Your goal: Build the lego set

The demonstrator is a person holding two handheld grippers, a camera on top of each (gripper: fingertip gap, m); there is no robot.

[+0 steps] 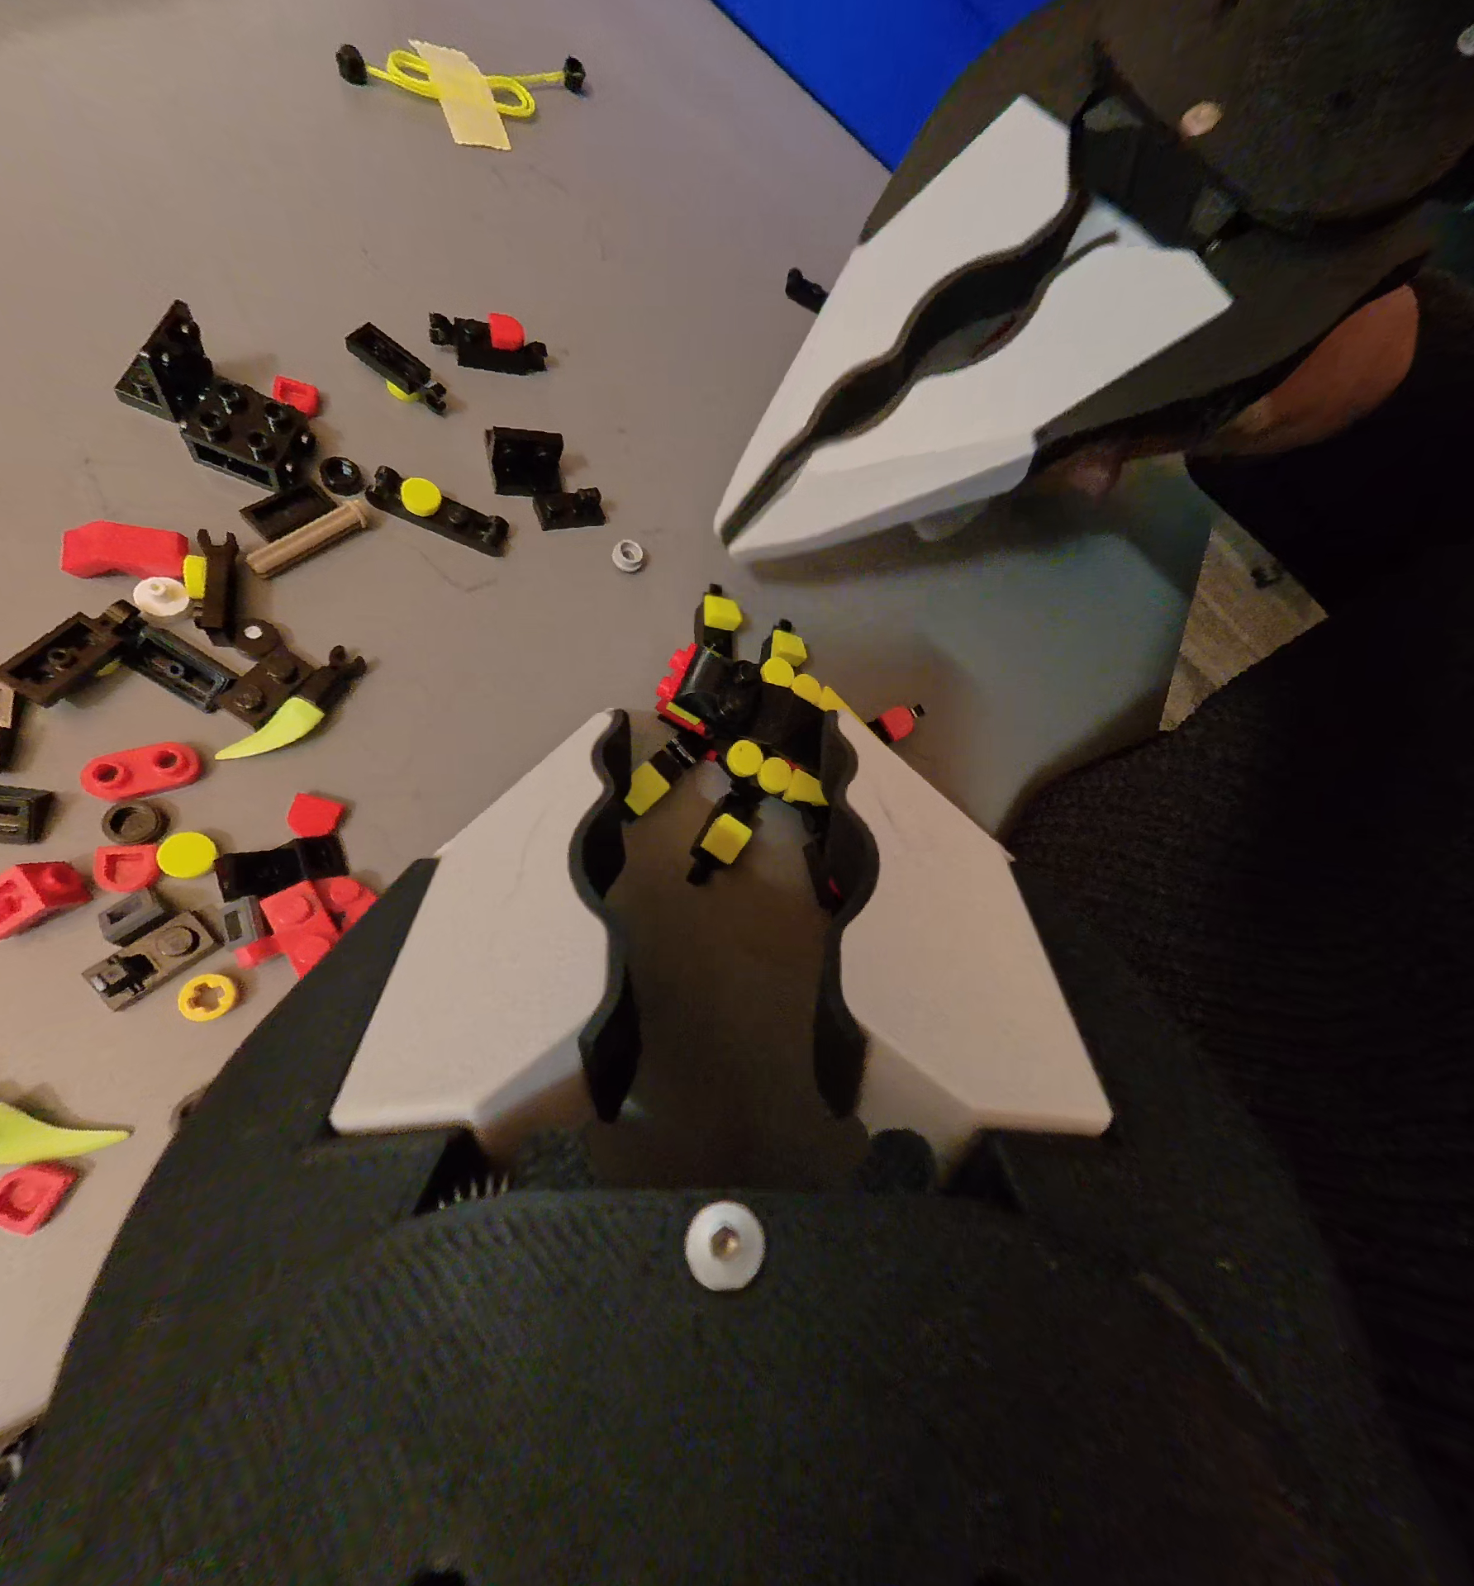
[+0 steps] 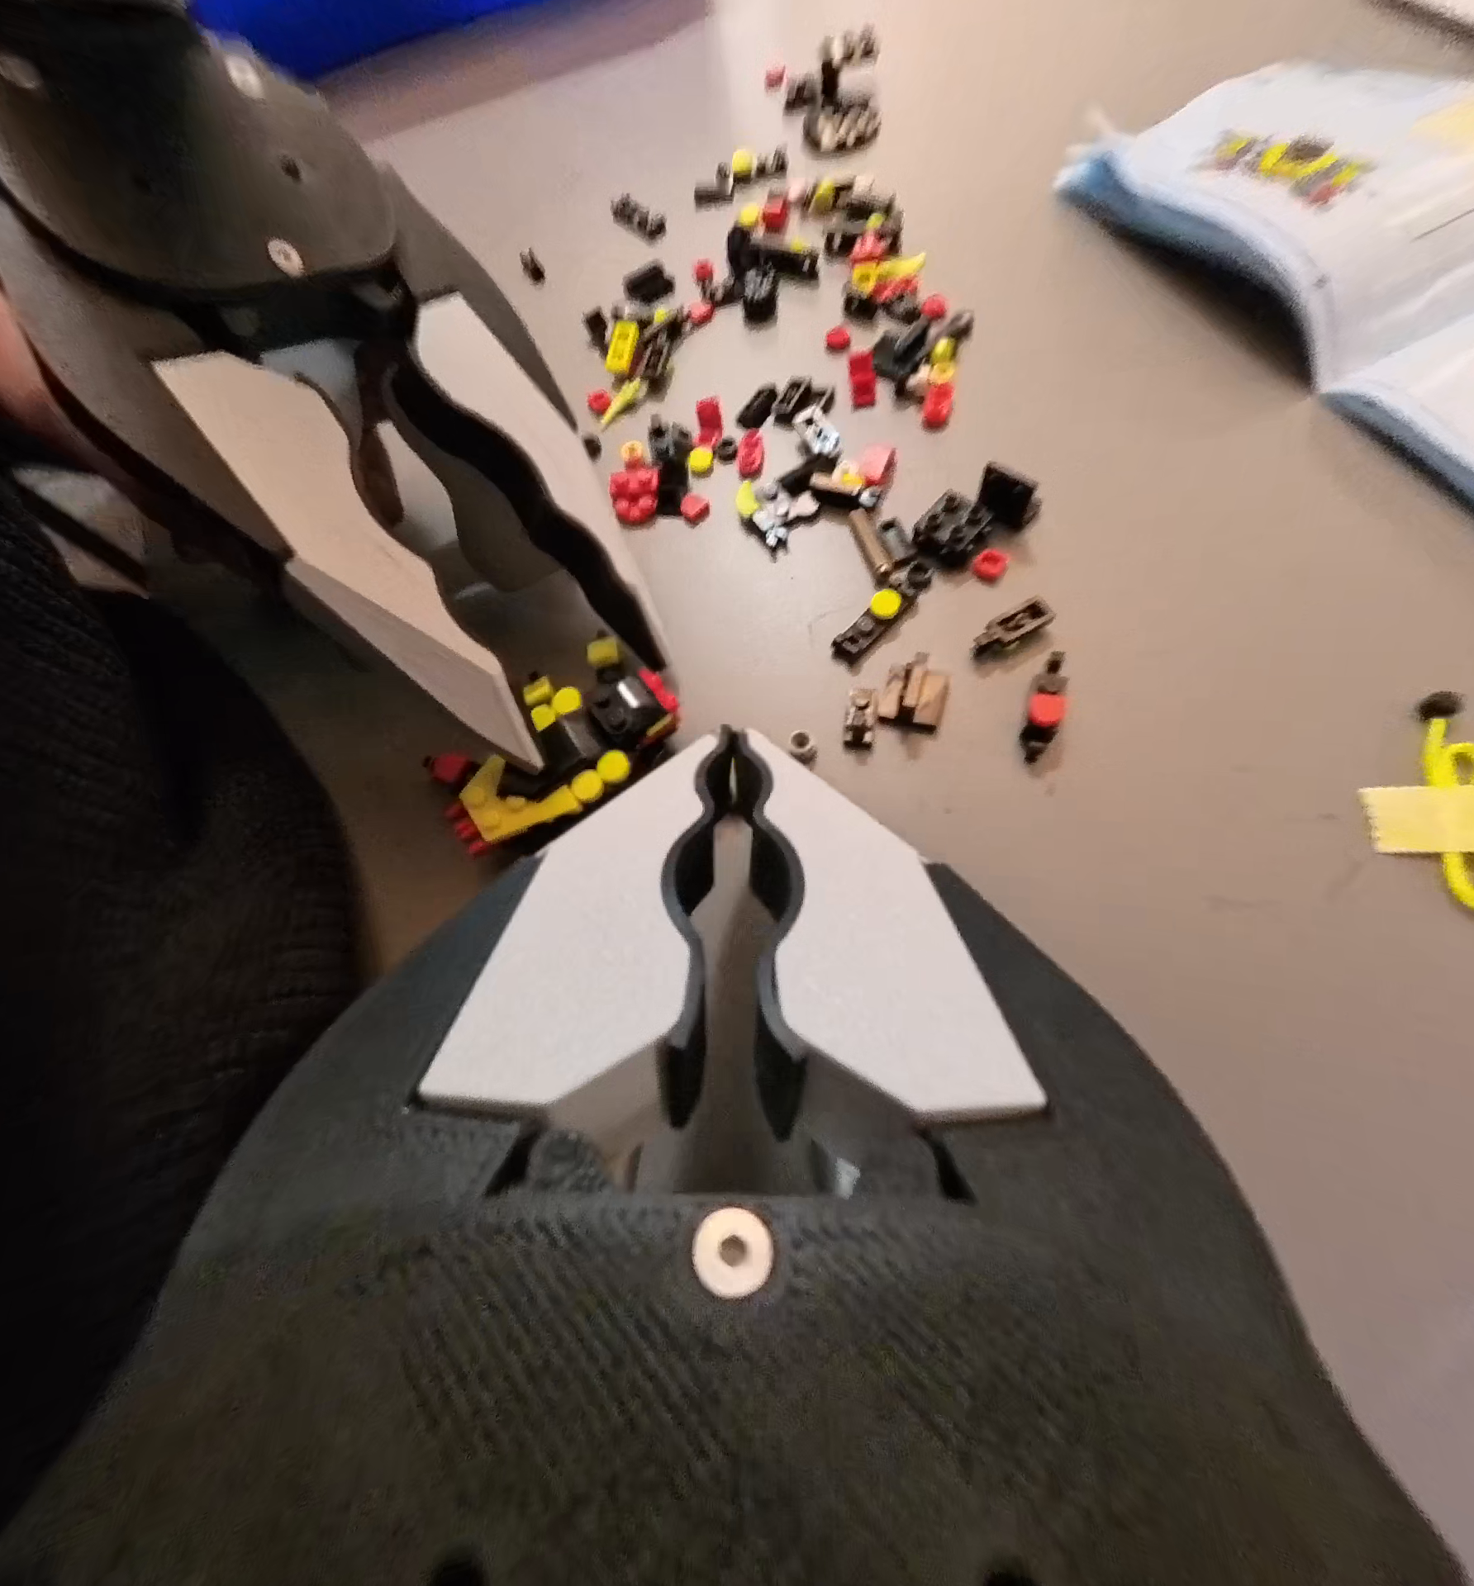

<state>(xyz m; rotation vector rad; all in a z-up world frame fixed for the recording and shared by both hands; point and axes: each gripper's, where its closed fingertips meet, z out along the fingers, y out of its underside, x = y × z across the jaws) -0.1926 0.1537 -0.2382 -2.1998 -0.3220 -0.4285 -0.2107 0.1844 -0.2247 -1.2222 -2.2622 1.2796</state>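
A small lego model of black, yellow and red pieces lies on the grey table close to its near edge. My left gripper has its fingers on either side of the model's body and appears shut on it. The model also shows in the right wrist view, between the left gripper's tips. My right gripper is shut with nothing visible in it, its tips just right of the model. It also shows in the left wrist view, above the model.
Several loose black, red and yellow pieces are scattered left of the model, and beyond it in the right wrist view. An open instruction booklet lies far right. A taped yellow cord and a small grey round piece lie nearby.
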